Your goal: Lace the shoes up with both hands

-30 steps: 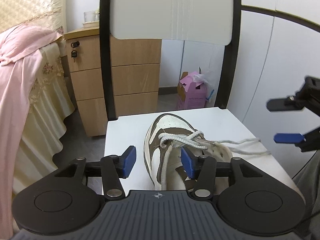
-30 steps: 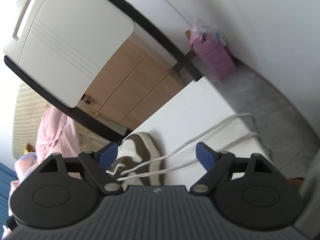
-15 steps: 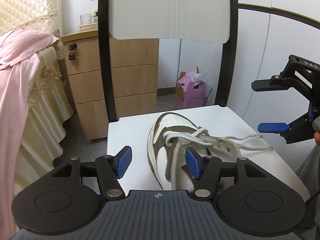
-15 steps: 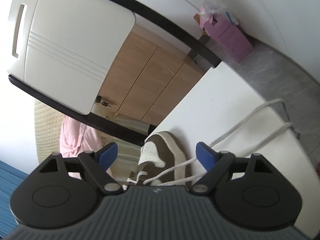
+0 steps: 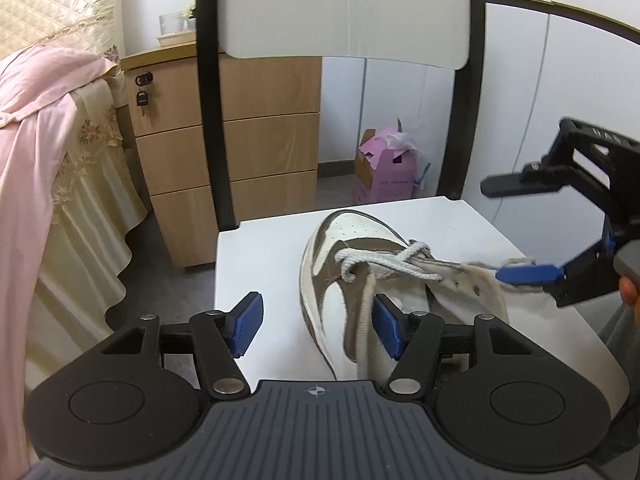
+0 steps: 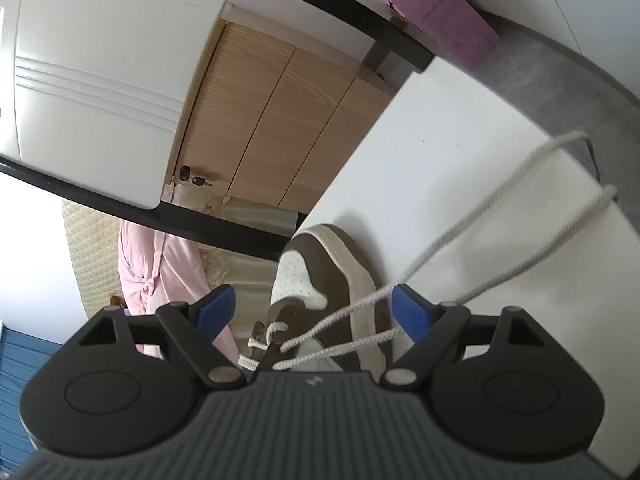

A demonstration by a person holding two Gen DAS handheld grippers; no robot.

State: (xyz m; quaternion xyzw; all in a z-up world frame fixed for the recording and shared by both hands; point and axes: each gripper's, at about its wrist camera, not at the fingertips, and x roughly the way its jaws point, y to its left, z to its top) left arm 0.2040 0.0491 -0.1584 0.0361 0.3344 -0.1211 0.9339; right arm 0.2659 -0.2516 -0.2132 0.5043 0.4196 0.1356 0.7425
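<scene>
Hovering open-jawed over the shoe [image 5: 352, 276] on the chair seat [image 5: 264, 264], the left gripper [image 5: 316, 324] and right gripper [image 6: 312, 312] hold nothing, so the next move likely calls for pinching the loose laces [image 6: 496, 220].

Bright, even daylight with soft shadows; strong fisheye bending at the edges (dark corners), slight motion blur.

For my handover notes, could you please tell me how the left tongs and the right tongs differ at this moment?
The left tongs sit low over the shoe's heel end, their gap narrower, having just been opening; the right tongs hang beside the shoe with a wider gap, rolled so one finger is above the other. Both are open, with blue pads.
</scene>
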